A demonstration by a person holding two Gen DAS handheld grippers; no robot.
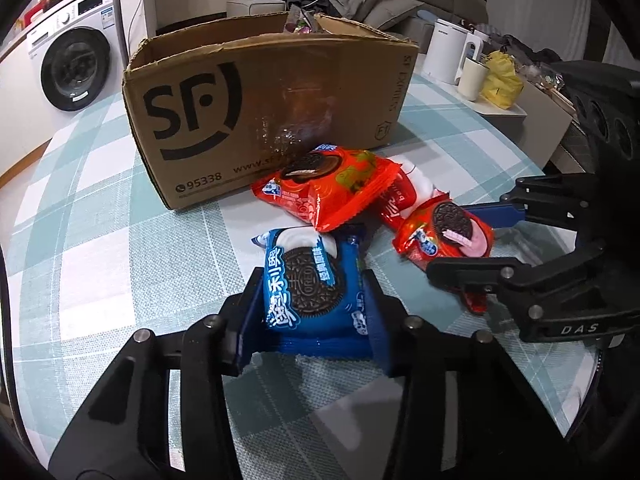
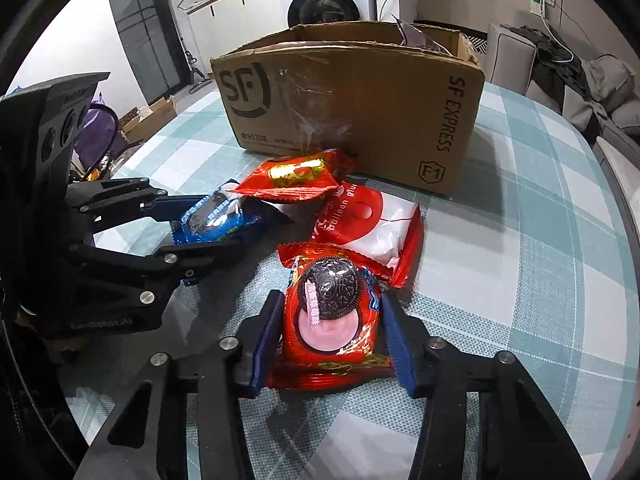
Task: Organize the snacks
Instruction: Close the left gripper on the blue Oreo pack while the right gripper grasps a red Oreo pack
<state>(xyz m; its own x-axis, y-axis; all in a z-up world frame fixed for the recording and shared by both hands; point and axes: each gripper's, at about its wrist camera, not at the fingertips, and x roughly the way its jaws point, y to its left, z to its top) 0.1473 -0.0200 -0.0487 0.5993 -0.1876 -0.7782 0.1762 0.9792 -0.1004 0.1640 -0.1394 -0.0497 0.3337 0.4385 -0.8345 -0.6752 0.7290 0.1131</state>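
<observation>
A blue Oreo pack (image 1: 308, 288) lies on the checked tablecloth (image 1: 120, 240), and my left gripper (image 1: 312, 280) is shut on it, one pad pressed on each side. To its right lies a small red Oreo pack (image 2: 332, 312); my right gripper (image 2: 332, 300) is shut on it, pads against its sides. Each gripper shows in the other's view: the right gripper (image 1: 450, 240) and the left gripper (image 2: 224, 222). A bigger red Oreo pack (image 1: 328, 188) and a red-and-white gum pack (image 2: 372, 224) lie between them and the open SF cardboard box (image 1: 260, 100).
The box (image 2: 360, 112) stands upright behind the snacks with some wrappers showing inside. A white kettle (image 1: 448, 52), a mug (image 1: 472, 78) and a yellow bag (image 1: 500, 80) sit at the table's far right. A washing machine (image 1: 76, 68) stands beyond the table's left edge.
</observation>
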